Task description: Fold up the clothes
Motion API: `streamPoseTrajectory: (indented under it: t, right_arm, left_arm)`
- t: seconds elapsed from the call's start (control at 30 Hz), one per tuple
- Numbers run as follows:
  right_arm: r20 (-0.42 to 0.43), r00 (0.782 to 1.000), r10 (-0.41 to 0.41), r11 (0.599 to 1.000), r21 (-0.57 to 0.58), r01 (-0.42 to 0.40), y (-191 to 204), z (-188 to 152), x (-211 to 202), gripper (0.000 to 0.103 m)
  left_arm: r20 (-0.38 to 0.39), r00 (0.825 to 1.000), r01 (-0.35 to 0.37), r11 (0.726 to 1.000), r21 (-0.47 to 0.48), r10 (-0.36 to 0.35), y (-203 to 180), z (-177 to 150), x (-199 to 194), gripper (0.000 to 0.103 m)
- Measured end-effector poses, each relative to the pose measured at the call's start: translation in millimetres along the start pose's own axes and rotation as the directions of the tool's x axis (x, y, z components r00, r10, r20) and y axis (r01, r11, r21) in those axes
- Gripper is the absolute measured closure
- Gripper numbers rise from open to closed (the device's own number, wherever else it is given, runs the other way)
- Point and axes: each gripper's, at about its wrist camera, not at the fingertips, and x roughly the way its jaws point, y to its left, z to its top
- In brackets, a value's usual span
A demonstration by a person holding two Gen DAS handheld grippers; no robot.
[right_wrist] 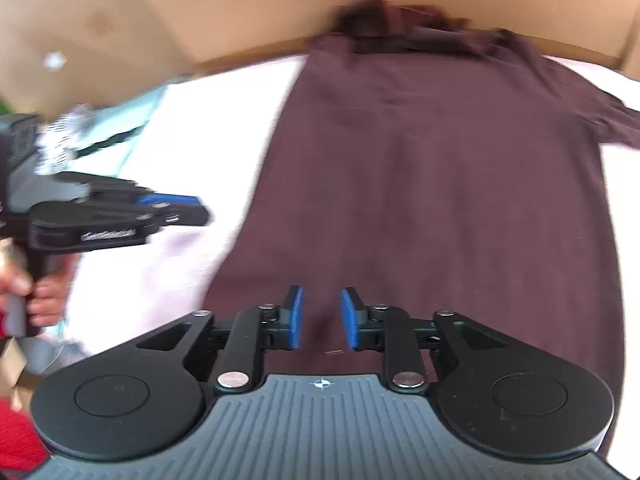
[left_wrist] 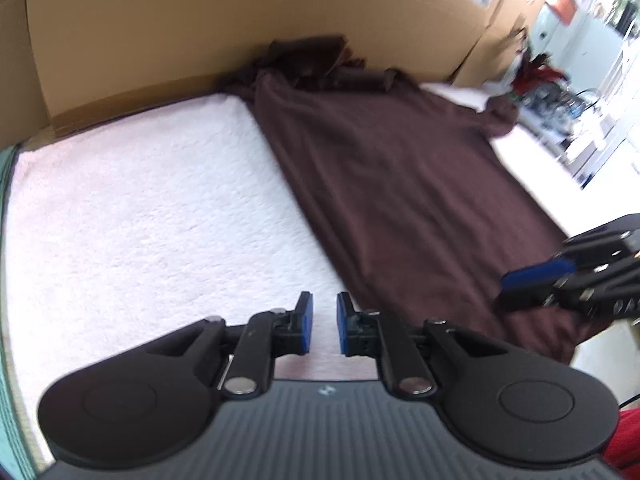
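Note:
A dark maroon shirt [left_wrist: 392, 184] lies spread flat on the white towel-covered table [left_wrist: 140, 216], its collar end bunched against the cardboard wall. It fills the right wrist view [right_wrist: 440, 184], one sleeve sticking out to the right. My left gripper [left_wrist: 323, 322] is open and empty above the white cloth, just left of the shirt's near left edge; it also shows in the right wrist view [right_wrist: 200, 210]. My right gripper [right_wrist: 321, 318] is open and empty above the shirt's near hem; it also shows in the left wrist view [left_wrist: 508, 292].
Tall cardboard walls [left_wrist: 240, 20] stand along the back and left of the table. A light green cloth [right_wrist: 136, 120] lies at the table's left side. Cluttered shelves and a red object [left_wrist: 536, 76] lie beyond the right edge.

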Motion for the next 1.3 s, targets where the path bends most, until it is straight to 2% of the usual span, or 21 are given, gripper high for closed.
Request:
streamPoseTrajectory:
  t: [0.03, 0.1, 0.17, 0.2, 0.23, 0.3, 0.37, 0.4, 0.43, 0.53, 0.6, 0.7, 0.77, 0.8, 0.83, 0.9, 0.97, 1.1, 1.2, 1.3]
  right_arm:
    - [-0.001, 1.000, 0.007, 0.999, -0.038, -0.007, 8.4, -1.7, 1.2, 0.067]
    - [-0.008, 1.000, 0.029, 0.993, -0.116, -0.030, 23.0, -4.4, 6.5, 0.063]
    - [-0.045, 0.999, -0.011, 0.984, -0.175, 0.003, 31.4, -9.5, 16.0, 0.074]
    - [-0.047, 0.999, -0.026, 0.983, -0.181, 0.017, 28.9, -11.2, 16.1, 0.090]
    - [-0.050, 0.998, -0.041, 0.982, -0.187, 0.031, 26.5, -12.9, 16.2, 0.097]
    - [-0.058, 0.997, -0.056, 0.985, -0.166, 0.045, 19.6, -15.3, 14.5, 0.100]
    - [-0.063, 0.996, -0.070, 0.989, -0.133, 0.062, 13.2, -15.5, 11.1, 0.103]
    - [-0.063, 0.995, -0.072, 0.990, -0.125, 0.063, 12.6, -17.1, 9.2, 0.102]
    - [-0.062, 0.996, -0.063, 0.991, -0.118, 0.055, 12.0, -16.5, 8.1, 0.096]
    - [-0.036, 0.999, 0.022, 0.994, -0.106, -0.026, 18.0, -18.4, 3.8, 0.082]
    - [-0.018, 0.997, 0.070, 0.989, -0.129, -0.072, 24.3, -17.7, 3.7, 0.082]
    - [-0.012, 0.995, 0.096, 0.979, -0.178, -0.097, 34.4, -9.0, 14.6, 0.080]
    - [-0.016, 0.994, 0.110, 0.976, -0.186, -0.111, 35.1, -7.2, 23.6, 0.080]
    - [-0.031, 0.994, 0.105, 0.975, -0.192, -0.109, 33.4, -6.5, 29.0, 0.080]
    - [-0.045, 0.994, 0.101, 0.974, -0.198, -0.108, 31.9, -6.1, 33.9, 0.086]
    - [-0.047, 0.996, 0.081, 0.973, -0.212, -0.089, 31.1, -13.8, 30.5, 0.102]
    - [-0.036, 0.996, 0.080, 0.981, -0.176, -0.085, 21.9, -19.3, 21.0, 0.102]
    - [-0.047, 0.991, 0.124, 0.989, -0.079, -0.128, 0.9, -22.3, 12.1, 0.102]
    - [-0.020, 0.982, 0.189, 0.981, -0.045, -0.189, 1.8, -16.1, 9.1, 0.083]
    - [-0.007, 0.973, 0.229, 0.971, -0.060, -0.229, 15.7, -6.1, 14.2, 0.077]
  left_arm:
    - [-0.006, 1.000, -0.001, 1.000, 0.014, 0.001, -5.4, -2.5, 0.7, 0.081]
    - [-0.024, 1.000, -0.015, 0.999, 0.047, 0.016, -16.8, -9.2, 4.7, 0.081]
    - [-0.042, 0.999, -0.028, 0.996, 0.080, 0.031, -28.1, -15.8, 8.8, 0.081]
    - [-0.050, 0.998, -0.034, 0.995, 0.096, 0.039, -33.8, -19.1, 10.8, 0.081]
    - [-0.052, 0.997, -0.045, 0.994, 0.100, 0.050, -34.7, -22.3, 10.5, 0.081]
    - [-0.056, 0.997, -0.056, 0.995, 0.084, 0.061, -30.5, -27.2, 6.4, 0.081]
    - [-0.055, 0.998, -0.039, 0.999, 0.038, 0.041, -25.1, -29.6, -2.1, 0.078]
    - [-0.053, 0.998, -0.029, 0.999, 0.014, 0.030, -22.6, -30.7, -6.4, 0.078]
    - [-0.051, 0.999, -0.020, 1.000, -0.009, 0.020, -20.1, -31.9, -10.8, 0.078]
    - [-0.041, 0.999, 0.008, 0.997, -0.080, -0.011, -14.4, -35.3, -22.9, 0.070]
    - [-0.039, 0.999, 0.002, 0.995, -0.100, -0.006, -18.5, -38.3, -26.4, 0.070]
    - [-0.042, 0.999, -0.024, 0.993, -0.115, 0.019, -26.5, -43.8, -29.9, 0.070]
    - [-0.045, 0.998, -0.044, 0.991, -0.127, 0.039, -31.9, -48.0, -31.7, 0.069]
    - [-0.047, 0.998, -0.056, 0.989, -0.135, 0.050, -34.3, -50.3, -33.0, 0.065]
    - [-0.051, 0.997, -0.072, 0.988, -0.136, 0.065, -37.5, -52.6, -34.1, 0.061]
    - [-0.053, 0.995, -0.095, 0.985, -0.142, 0.088, -44.1, -55.9, -36.6, 0.061]
    - [-0.042, 0.995, -0.095, 0.982, -0.162, 0.090, -50.1, -57.0, -39.9, 0.059]
    - [-0.017, 0.995, -0.095, 0.978, -0.185, 0.094, -62.5, -55.4, -43.1, 0.057]
    - [-0.015, 0.996, -0.087, 0.979, -0.182, 0.085, -74.0, -56.7, -43.2, 0.057]
    - [-0.014, 0.999, -0.045, 0.983, -0.178, 0.043, -88.6, -59.6, -41.9, 0.056]
